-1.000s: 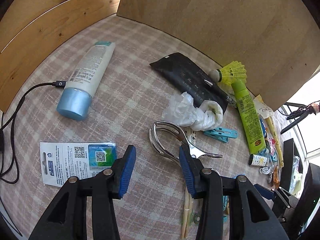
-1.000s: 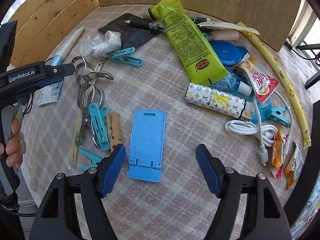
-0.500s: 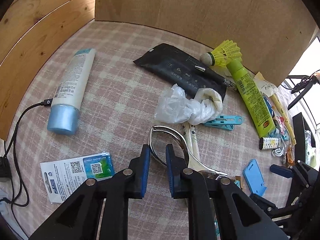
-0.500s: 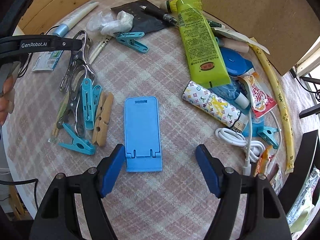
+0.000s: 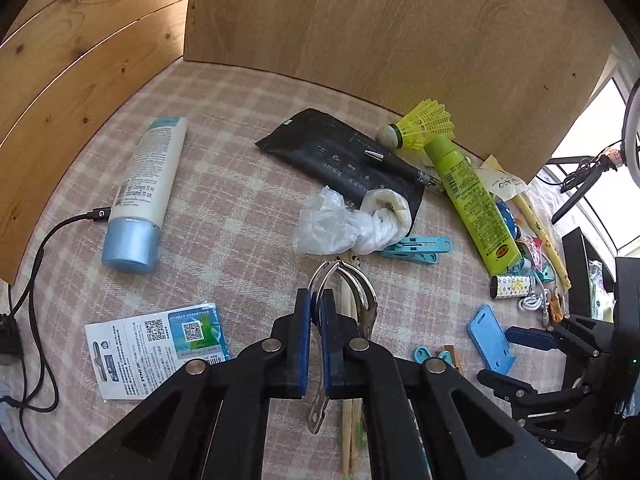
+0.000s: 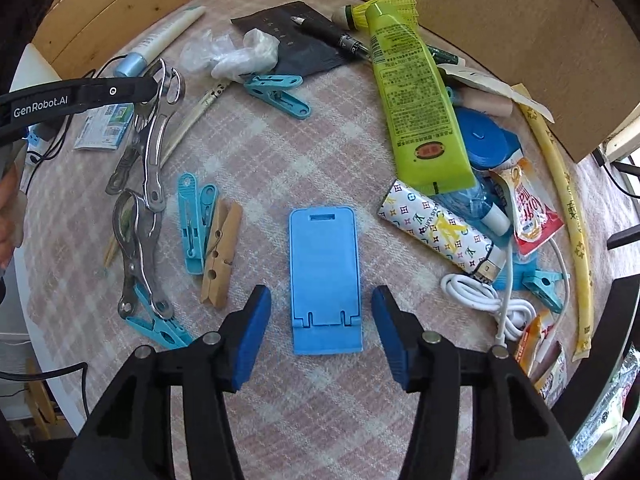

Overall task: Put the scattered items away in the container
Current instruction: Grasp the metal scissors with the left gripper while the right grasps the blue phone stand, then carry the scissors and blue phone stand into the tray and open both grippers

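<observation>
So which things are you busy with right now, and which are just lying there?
Busy with:
- left tongs, shut on the metal clip
- right tongs, open either side of the blue phone stand

Just lying there:
- white tube
- green tube
- shuttlecock
- blue peg
- white cable

"GenRobot.AI" in white on black left gripper (image 6: 160,84) body. "70 ml" on white tube (image 5: 148,184) label. Letter "G" on black cable plug (image 5: 102,213). QR codes on printed packet (image 5: 160,342); remaining print too small to read.
</observation>
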Demonstrator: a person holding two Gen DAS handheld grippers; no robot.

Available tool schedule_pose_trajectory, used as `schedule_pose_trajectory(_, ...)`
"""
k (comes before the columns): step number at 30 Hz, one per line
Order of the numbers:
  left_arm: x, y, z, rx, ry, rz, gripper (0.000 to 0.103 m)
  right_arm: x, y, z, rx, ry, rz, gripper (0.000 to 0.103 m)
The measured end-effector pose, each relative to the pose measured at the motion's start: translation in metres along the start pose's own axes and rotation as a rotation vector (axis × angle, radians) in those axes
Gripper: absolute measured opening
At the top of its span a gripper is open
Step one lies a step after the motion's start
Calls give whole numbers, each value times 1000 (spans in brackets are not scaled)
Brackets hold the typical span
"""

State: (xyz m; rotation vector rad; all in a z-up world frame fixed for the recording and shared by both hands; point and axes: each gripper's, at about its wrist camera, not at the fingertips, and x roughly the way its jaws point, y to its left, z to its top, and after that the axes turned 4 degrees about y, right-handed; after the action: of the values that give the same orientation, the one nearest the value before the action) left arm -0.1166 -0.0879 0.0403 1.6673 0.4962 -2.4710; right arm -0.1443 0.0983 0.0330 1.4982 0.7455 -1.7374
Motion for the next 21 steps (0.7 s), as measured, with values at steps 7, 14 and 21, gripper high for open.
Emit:
schedule_pose_trajectory(7, -9, 3, -4, -11, -16, -21, 4, -10, -9, 8, -21, 35, 25, 35)
schedule_pose_trajectory(14, -29, 6, -9, -23, -54, -57, 4, -36, -29, -1, 39, -22, 89, 35)
schedule_pose_trajectory(21, -73, -19, -10, 44, -129, -102, 4, -96, -58, -48, 137, -172, 152, 35)
